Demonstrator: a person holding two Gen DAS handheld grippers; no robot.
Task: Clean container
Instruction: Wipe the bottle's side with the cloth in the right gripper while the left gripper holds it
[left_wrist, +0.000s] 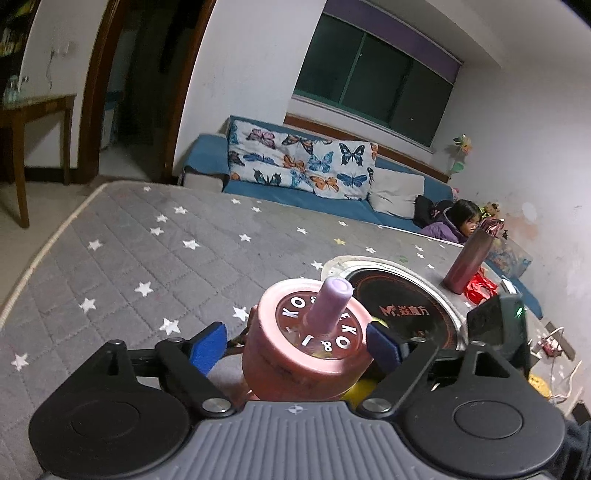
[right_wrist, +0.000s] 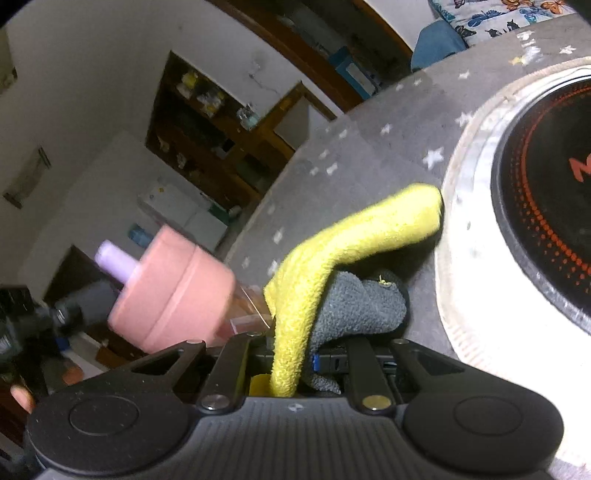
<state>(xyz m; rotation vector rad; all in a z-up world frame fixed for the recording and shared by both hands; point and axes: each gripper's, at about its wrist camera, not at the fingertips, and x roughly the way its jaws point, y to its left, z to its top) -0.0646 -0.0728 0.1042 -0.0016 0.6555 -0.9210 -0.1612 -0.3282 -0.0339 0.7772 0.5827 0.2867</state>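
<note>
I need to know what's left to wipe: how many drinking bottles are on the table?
2. A pink-lidded bottle sits between the left gripper's jaws near the camera; a dark red bottle stands upright at the table's far right. Others may be out of view.

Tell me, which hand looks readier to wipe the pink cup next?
The right, probably. Its gripper is shut on the yellow cloth, which hangs beside the cup. The left gripper straddles the cup's lid, with a gap at the left pad, and carries no cloth.
</note>
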